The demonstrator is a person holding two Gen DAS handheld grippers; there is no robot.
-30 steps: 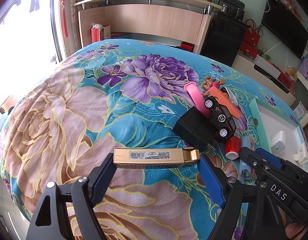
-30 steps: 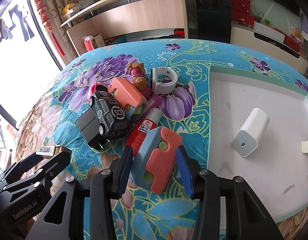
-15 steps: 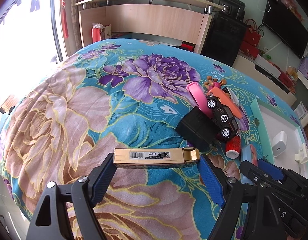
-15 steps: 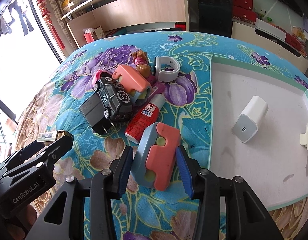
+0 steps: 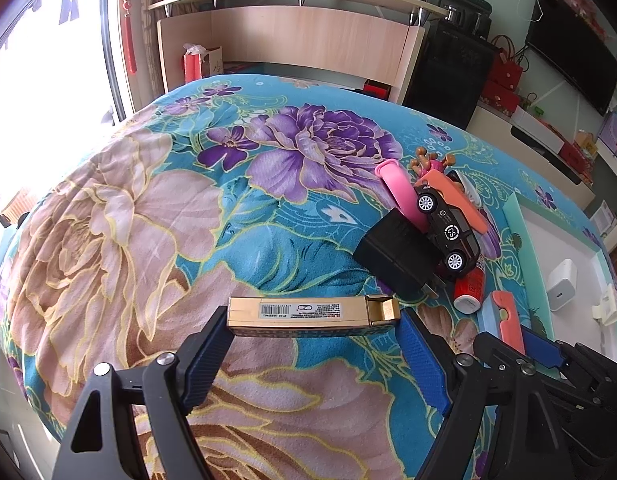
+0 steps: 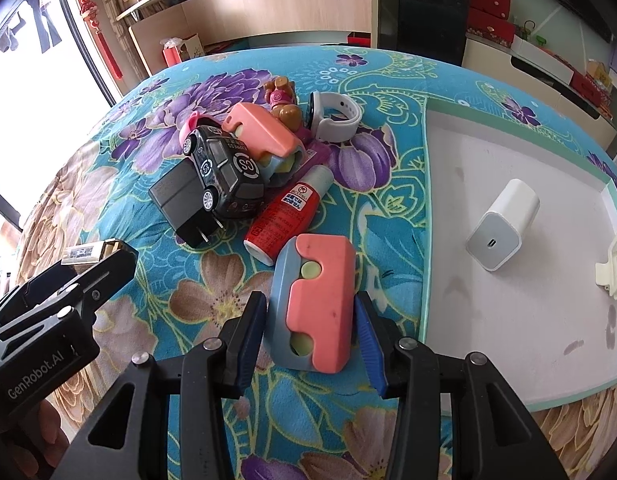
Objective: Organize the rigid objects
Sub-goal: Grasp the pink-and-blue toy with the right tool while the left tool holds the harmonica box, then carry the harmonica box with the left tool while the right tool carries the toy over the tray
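Note:
A long gold box [image 5: 308,312] spans the gap of my left gripper [image 5: 314,322], and both blue pads press on its ends just above the floral bedspread. My right gripper [image 6: 308,308] is shut on a blue-and-pink toy block [image 6: 320,300], one pad on each long side, beside the teal rim of the white tray [image 6: 508,160]. In the left wrist view that block [image 5: 504,316] shows at the lower right. The gold box [image 6: 84,254] peeks out past the left gripper's black body in the right wrist view.
A pile lies ahead: a black toy car [image 6: 224,172], a black plug adapter [image 6: 180,204], a red tube [image 6: 288,212], a second pink-and-blue block [image 6: 264,132], a small figurine [image 6: 282,98] and a white watch [image 6: 334,114]. The tray holds a white charger [image 6: 504,236] and a white clip [image 6: 616,268].
My right gripper has tilted a little with the block still in it, so the pile sits slightly farther from it. The left gripper and gold box have not moved.

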